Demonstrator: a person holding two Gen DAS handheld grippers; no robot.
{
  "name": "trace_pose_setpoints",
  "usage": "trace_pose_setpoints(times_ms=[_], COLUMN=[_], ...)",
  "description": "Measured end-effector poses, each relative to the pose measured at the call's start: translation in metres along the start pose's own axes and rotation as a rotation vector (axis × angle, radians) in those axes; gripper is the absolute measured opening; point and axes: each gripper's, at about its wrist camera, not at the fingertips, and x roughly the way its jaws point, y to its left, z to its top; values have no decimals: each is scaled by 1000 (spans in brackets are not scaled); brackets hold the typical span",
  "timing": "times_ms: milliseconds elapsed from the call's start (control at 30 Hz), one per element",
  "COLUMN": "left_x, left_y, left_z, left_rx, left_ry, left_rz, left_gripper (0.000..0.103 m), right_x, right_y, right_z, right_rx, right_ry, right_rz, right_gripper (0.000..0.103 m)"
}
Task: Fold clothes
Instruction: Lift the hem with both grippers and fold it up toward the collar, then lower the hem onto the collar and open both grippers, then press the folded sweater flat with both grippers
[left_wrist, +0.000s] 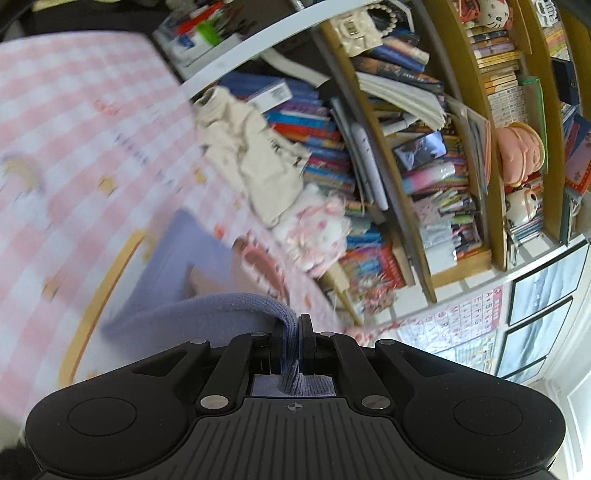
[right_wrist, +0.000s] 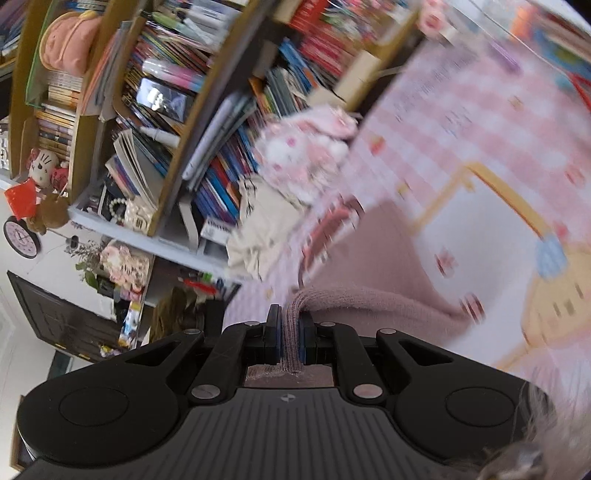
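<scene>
- L gripper (left_wrist: 291, 334): jaws clamped tight on a bunched edge of the knit garment (left_wrist: 207, 306); fabric looks blue-lilac in this view, ribbed hem pinched upright between the pads w/ a bit poking out behind them
- R gripper (right_wrist: 291, 332): also clenched, on a bunched edge of the same kind of knit (right_wrist: 369, 295), which looks dusty pink here; can't tell if colour gap is lighting or 2 sides of one piece
- Garment pos: lifted at both gripped edges, rest draping away from the jaws down onto the pink-and-white checked sheet (left_wrist: 74, 129)
- Orientation, L view: cloth runs from jaws off to the left & away, long axis roughly diagonal toward upper left
- Orientation, R view: cloth runs from jaws to the right & away, spreading over the sheet (right_wrist: 480, 92)
- Full outline of garment not visible; which end is neck/hem can't be told
- Beside far edge of sheet: crumpled cream clothes (left_wrist: 255, 155) and a pink-patterned bundle (left_wrist: 314, 229), next to each other, apart from the held knit
- Behind: crowded bookshelf (left_wrist: 424, 147)
- Both views motion-blurred, tilted
</scene>
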Motion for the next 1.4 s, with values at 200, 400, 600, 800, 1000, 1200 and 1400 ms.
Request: trace_pose_setpoints(times_ms=[200,400,600,800,1000,1200,1400], left_x=[40,83,113,134,123,130,166], left_y=[9,28,46,56,47,19,18], left_z=[32,52,60,63,67,53,44], left_rx=[-25,-51,-60,-13,156,531,679], left_ry=[10,65,125,169,151,172,195], left_rz=[0,51,132,212,331,402,492], left_gripper=[4,4,4,12,58,55,46], right_x=[47,89,121,140,137,164,202], right_y=[8,-8,-26,-38,-26,2,-3], right_z=[29,46,50,55,57,37,33], right_rx=[8,35,63,82,-98,-541,-693], right_ry=[-34,-31,-16,-20,-52,47,102], right_rz=[-26,-97,-176,-237,-350,-538,-622], right_gripper=[9,9,9,18,37,37,37])
